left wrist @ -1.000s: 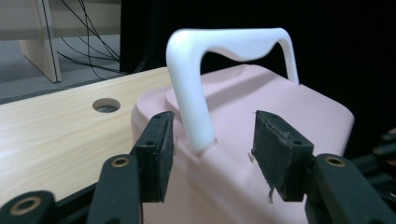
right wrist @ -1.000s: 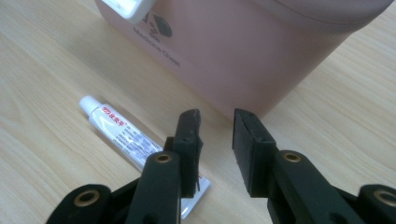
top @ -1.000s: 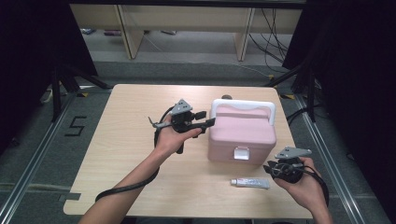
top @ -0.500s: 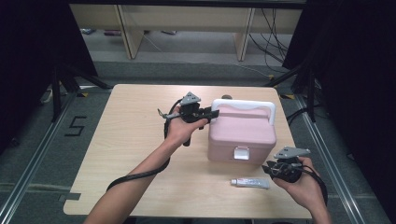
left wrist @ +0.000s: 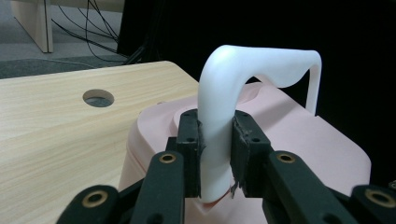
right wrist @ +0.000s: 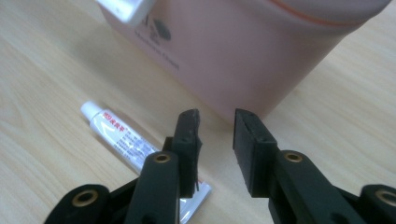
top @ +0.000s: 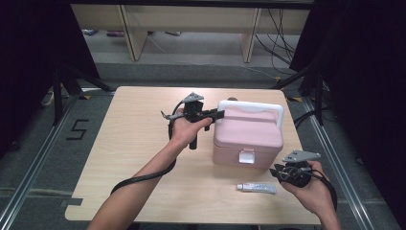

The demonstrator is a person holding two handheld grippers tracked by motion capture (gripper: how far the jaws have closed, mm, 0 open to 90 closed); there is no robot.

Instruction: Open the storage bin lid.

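Note:
A pink lidded box [top: 249,136] with a white carry handle [top: 251,106] and a white front latch [top: 246,155] stands right of the table's centre. My left gripper [top: 218,114] is at the handle's left end. In the left gripper view it [left wrist: 217,144] is shut on the upright white handle [left wrist: 219,116], above the pink lid [left wrist: 303,135]. A small white tube [top: 257,188] lies in front of the box. My right gripper [top: 278,172] hovers just right of the tube. In the right gripper view it [right wrist: 215,135] is open with nothing between the jaws, the tube [right wrist: 121,135] to its left and the box [right wrist: 261,51] ahead.
The light wooden table [top: 134,143] has bare room on its left half. A round cable hole [left wrist: 98,98] sits in the top behind the box. Wooden shelving legs and cables stand on the floor beyond the table. Metal rails run along both sides.
My left gripper has moved right and slightly away from the person, up to the box's handle, and has closed on it. The right gripper and the tube have stayed put.

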